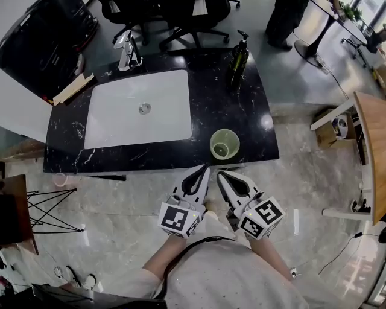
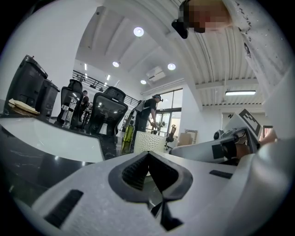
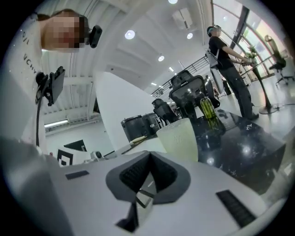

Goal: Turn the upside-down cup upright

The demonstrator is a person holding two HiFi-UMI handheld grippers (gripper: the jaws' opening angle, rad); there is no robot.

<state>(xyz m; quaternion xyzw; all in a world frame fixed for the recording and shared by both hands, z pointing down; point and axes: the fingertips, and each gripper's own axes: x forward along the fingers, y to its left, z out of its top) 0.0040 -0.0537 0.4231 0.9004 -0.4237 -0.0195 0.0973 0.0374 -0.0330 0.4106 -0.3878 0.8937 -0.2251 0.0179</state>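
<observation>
The pale green cup (image 1: pixel 224 143) stands with its mouth up on the black marble counter (image 1: pixel 241 114), close to the front edge and right of the sink. It shows just beyond the jaws in the left gripper view (image 2: pixel 149 142) and in the right gripper view (image 3: pixel 179 138). My left gripper (image 1: pixel 204 170) and right gripper (image 1: pixel 222 175) are side by side in front of the counter edge, a little short of the cup and apart from it. Both point toward the counter. Both are shut, with nothing between the jaws (image 2: pixel 147 154) (image 3: pixel 150 154).
A white sink basin (image 1: pixel 139 114) with a chrome faucet (image 1: pixel 126 51) fills the counter's left half. An olive pump bottle (image 1: pixel 237 60) stands at the back right. Office chairs (image 1: pixel 193 18) and a standing person (image 1: pixel 283 21) are behind the counter; a wooden table (image 1: pixel 371 151) is at right.
</observation>
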